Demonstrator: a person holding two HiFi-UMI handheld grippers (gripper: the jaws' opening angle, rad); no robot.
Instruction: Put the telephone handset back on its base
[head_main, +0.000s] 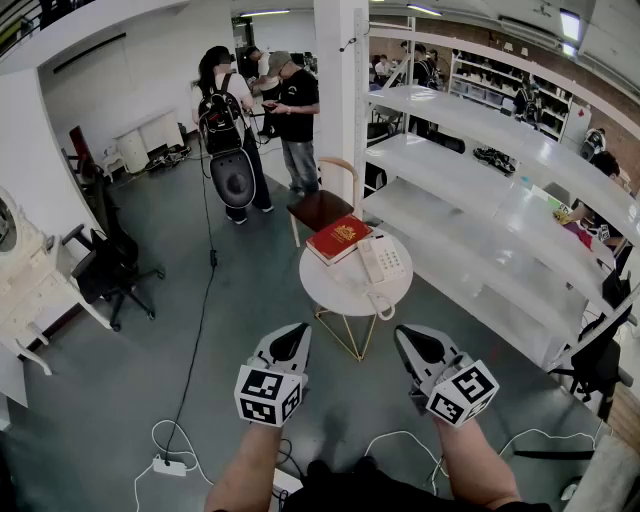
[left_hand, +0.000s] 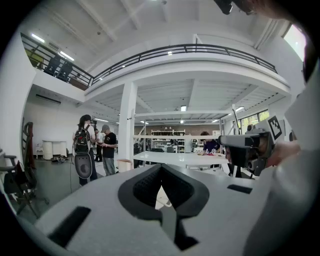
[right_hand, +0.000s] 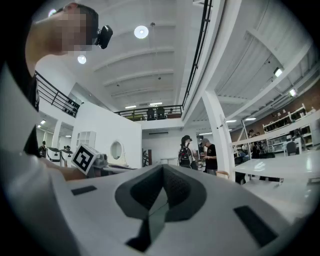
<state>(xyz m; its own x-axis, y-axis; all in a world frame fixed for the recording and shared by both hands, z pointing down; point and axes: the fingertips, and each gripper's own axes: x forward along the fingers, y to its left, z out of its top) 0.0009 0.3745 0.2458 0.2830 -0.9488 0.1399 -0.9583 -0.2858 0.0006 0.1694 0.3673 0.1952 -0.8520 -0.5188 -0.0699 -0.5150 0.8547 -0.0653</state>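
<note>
On the small round white table with gold wire legs (head_main: 330, 288), ahead of and below the person, sits the white push-button telephone base (head_main: 388, 258). Just beside it lies a red hardback book (head_main: 338, 239).

- Progress: nothing of the task looks done. The white telephone handset (head_main: 381, 301) appears to lie off its cradle on the near rim of the table, just in front of the base, with its cord curling by it. At this range the exact pose and the cord are hard to make out.
- Left gripper (head_main: 293, 335): jaws pressed together, nothing between them. Held low in front of the person, well apart from the table.
- Right gripper (head_main: 408, 340): likewise closed tight and empty, level with the left one, short of the table.
- Left to do, as judged: approach the table, open one pair of jaws, take the handset along its middle, lift it and seat it lengthwise in the base's cradle.
- Handset look: pale, slim, slightly curved and smooth plastic, so it will likely slide if pinched off-centre. The cord may drag on the base.
- Surroundings: a wooden chair with a dark seat (head_main: 320, 205) stands behind the table, with long white shelving (head_main: 470, 180) to its right.
</note>
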